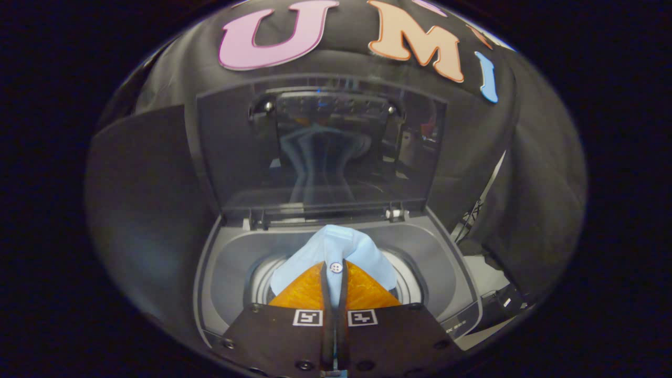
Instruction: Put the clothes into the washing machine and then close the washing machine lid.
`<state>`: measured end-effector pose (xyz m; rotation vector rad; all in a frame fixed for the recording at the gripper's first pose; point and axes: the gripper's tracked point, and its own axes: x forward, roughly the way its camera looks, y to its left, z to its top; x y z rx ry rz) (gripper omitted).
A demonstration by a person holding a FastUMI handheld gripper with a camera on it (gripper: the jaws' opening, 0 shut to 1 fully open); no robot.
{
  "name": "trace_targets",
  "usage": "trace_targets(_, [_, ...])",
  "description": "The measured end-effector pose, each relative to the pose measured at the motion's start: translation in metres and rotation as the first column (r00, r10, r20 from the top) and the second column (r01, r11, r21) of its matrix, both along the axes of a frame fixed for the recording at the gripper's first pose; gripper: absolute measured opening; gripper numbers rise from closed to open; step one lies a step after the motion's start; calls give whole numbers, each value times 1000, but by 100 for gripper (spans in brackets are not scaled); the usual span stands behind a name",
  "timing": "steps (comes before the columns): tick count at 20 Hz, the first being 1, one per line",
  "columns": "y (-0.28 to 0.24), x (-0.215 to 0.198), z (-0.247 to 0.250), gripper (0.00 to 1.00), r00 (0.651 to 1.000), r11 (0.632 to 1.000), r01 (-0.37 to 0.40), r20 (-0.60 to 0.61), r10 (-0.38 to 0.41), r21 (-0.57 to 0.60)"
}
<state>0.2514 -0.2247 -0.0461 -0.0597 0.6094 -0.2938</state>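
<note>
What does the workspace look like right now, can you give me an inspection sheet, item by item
Surface: washing machine top, grey, drum opening under the fingers.
Job's things: light blue shirt with a button, pinched in the gripper above the drum; lid raised upright, glass reflecting the shirt.
Clutter: nothing seen.
Grippers: gripper shut on the shirt, over the drum.
Cables: nothing clearly seen.
Surroundings: black cloth wall behind and beside the machine; dark gear, too dim to identify, to its right.

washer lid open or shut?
Open: the lid stands raised behind the tub; the gripper holds the shirt above it.
</note>
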Motion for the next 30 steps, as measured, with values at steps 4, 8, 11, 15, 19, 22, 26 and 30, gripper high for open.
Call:
trace_targets(4, [5, 11, -32, 3, 996, 996, -70, -52, 68, -51])
trace_targets(8, [6, 14, -52, 3, 991, 995, -88, -100, 83, -46])
trace_targets(11, [5, 14, -60, 14, 985, 995, -88, -152, 80, -46])
trace_targets(15, [-3, 24, -62, 14, 989, 998, -63, -136, 58, -29])
trace_targets(19, [-16, 26, -39, 63, 1000, 1000, 2, -7, -2, 14])
trace_targets(22, [-17, 24, -39, 100, 1000, 997, 15, 15, -16, 82])
trace_targets(26, [-18, 24, -34, 99, 999, 999, 19, 30, -21, 40])
trace_targets(30, [-12, 25, -38, 100, 1000, 1000, -8, 9, 8, 9])
